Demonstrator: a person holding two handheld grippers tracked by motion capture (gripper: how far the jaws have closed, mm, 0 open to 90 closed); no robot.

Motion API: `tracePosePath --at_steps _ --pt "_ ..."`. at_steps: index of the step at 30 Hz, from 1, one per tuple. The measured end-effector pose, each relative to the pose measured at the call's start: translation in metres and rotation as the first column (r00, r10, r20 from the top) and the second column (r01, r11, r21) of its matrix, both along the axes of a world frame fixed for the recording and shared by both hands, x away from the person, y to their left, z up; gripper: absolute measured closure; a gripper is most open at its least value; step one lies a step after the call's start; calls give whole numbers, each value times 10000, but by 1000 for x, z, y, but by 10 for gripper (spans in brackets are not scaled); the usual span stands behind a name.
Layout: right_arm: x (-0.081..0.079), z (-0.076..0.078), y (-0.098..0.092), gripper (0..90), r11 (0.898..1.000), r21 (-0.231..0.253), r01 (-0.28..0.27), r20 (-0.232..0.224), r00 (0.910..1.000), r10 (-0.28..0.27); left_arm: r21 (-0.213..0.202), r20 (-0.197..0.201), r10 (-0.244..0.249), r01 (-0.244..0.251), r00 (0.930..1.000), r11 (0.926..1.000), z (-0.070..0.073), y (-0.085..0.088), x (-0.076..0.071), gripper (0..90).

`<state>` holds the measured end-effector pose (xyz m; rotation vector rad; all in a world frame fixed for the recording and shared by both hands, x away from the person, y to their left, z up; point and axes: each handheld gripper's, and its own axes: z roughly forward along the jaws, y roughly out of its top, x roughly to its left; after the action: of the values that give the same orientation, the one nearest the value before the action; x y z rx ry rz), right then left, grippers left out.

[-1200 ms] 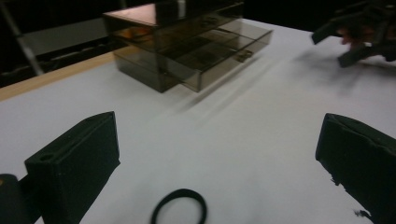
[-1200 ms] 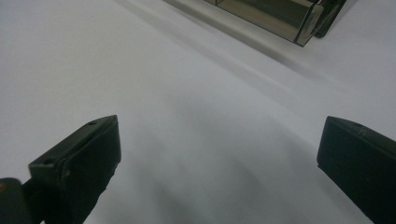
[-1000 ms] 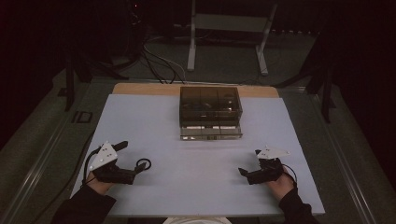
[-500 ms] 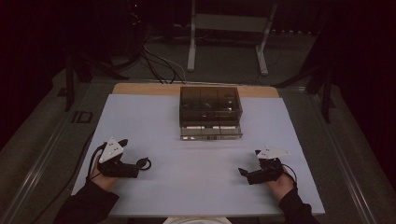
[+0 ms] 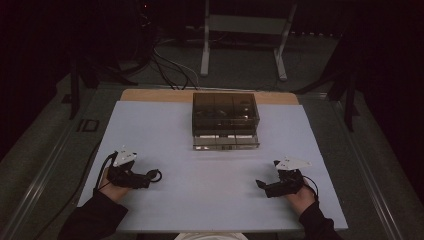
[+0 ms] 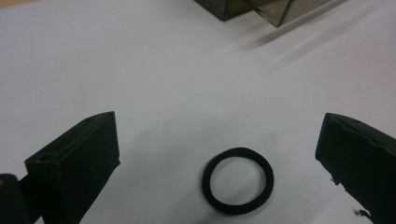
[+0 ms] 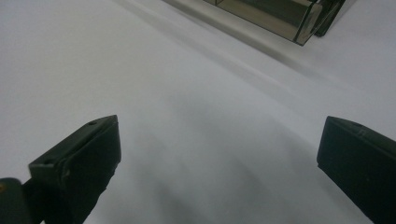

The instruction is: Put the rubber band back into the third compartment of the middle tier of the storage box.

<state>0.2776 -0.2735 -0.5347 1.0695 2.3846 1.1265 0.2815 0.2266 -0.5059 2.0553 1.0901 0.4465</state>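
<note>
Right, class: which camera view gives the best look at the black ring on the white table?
The left gripper view: the black ring lies flat, large and whole, between the left tool's open jaws, touching neither. In the high view the ring is a small loop at that tool's tip. The right gripper view faces bare table and the box's corner.
</note>
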Motion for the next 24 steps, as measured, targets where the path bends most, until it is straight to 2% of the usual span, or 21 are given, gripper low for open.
tracePosePath --at_steps 2,5,7,8,11,13,15,17,19,22,24 --pt "0 0 0 0 10000 16 7 4 10000 -7 10 -4 -4 4 10000 10000 -1 0 1 11" --pt "0 0 0 0 10000 11 0 7 10000 0 365 -184 186 -179 9997 9992 -5 -1 2 11" --pt "0 0 0 0 10000 6 -2 6 10000 2 427 -215 197 -187 9996 9989 -6 -1 2 12" --pt "0 0 0 0 10000 14 5 5 10000 -5 546 -207 279 -268 9994 9982 -7 -1 1 71" --pt "0 0 -1 0 10000 26 14 11 10000 -14 623 -243 245 -229 9994 9978 -7 -1 1 84" --pt "0 0 -1 0 10000 34 13 4 10000 -13 696 -250 339 -321 9991 9971 -8 -1 2 175" --pt "0 0 -1 0 10000 27 8 -1 10000 -8 660 -356 334 -310 9988 9973 -9 -1 3 187" --pt "0 0 -1 0 10000 27 4 2 10000 -4 742 -446 261 -227 9987 9970 -10 0 3 296" --pt "0 0 -1 0 10000 27 0 1 10000 0 708 -497 313 -277 9983 9971 -11 1 3 323" --pt "0 0 -1 0 10000 23 -17 -30 10000 17 752 -364 189 -161 9992 9970 -11 1 2 416" --pt "0 0 -1 0 10000 25 -17 -32 10000 17 846 -414 196 -160 9990 9963 -12 0 2 430"
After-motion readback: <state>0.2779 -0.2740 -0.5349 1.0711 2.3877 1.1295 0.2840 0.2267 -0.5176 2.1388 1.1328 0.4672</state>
